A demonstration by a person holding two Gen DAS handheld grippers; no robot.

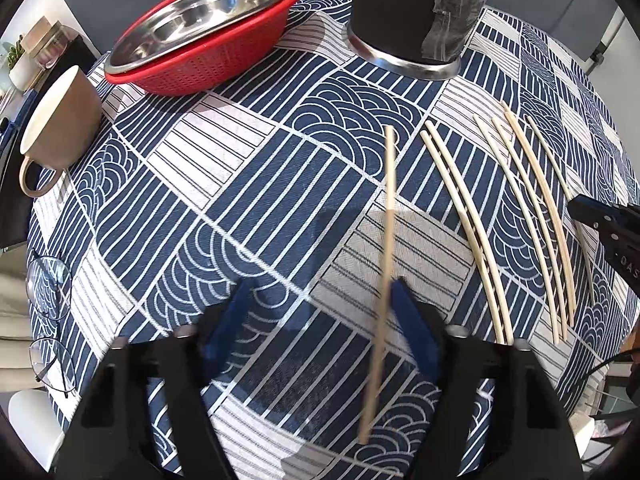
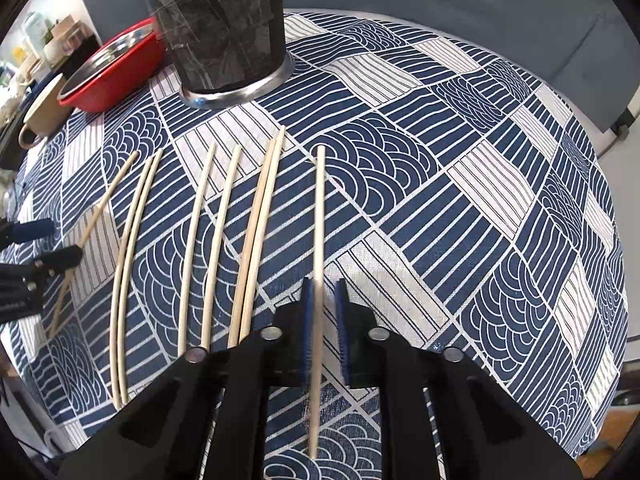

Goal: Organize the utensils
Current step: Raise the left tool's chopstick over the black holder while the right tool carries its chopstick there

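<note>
Chopsticks, slim pale wooden rods, lie on a round table under a woven tablecloth (image 1: 256, 184) printed with navy and white stripes and wave scallops. Six of them rest side by side in three rough pairs (image 2: 208, 240), their tips aimed toward a tall black cylindrical utensil holder (image 2: 220, 32) with a shiny metal base ring and taped sides, standing upright at the far side of the table. The right gripper (image 2: 323, 292) has its blue ribbed pads drawn close together, pinching a single chopstick (image 2: 319, 220) that runs straight between them and out toward the holder. The left gripper (image 1: 316, 300) has its blue fingers (image 1: 408, 332) spread partway, with a darker tan chopstick (image 1: 387, 220) running along the inner face of the right-hand finger; whether the pad presses on it I cannot tell, and the left-hand finger stands clear of it. In the right wrist view that same stick slants near the dark tips of the left gripper. To the holder's left sits a red perforated plastic colander (image 1: 192, 68) with a smooth stainless steel bowl (image 1: 200, 16) nested in it, and beside that a beige ceramic mug (image 1: 56, 116) with a loop handle. Wire-rimmed eyeglasses (image 1: 50, 320) lie at the near left edge of the table. Bare cloth stretches wide to the right of the held chopstick, out to the table's curved rim.
</note>
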